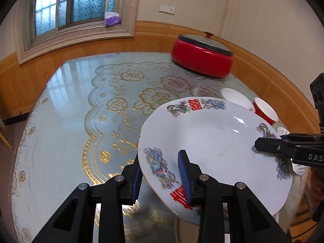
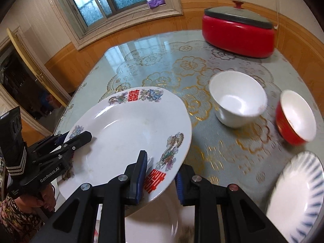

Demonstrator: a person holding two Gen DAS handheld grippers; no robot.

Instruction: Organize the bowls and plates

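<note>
I have both grippers clamped on opposite rims of one decorated plate [image 1: 212, 141], which fills the lower right of the left wrist view and the lower left of the right wrist view, lifted clear of the glass-topped table [image 1: 70, 101]. The left gripper [image 1: 160, 174] pinches the rim beside the blue bird pattern, one pad above and one below; the right gripper [image 2: 162, 178] bites the edge by the red character.

The plate looks like glazed ceramic: stiff, fairly heavy, slick and breakable. I judge the flat rim the only sound hold, since the pads could slide on the glaze if the plate tilts.

A white bowl [image 2: 237, 103], a red bowl [image 2: 295, 117] and a blue-striped plate [image 2: 299, 192] wait at right; a red pot [image 2: 239, 34] sits at upper right.
</note>
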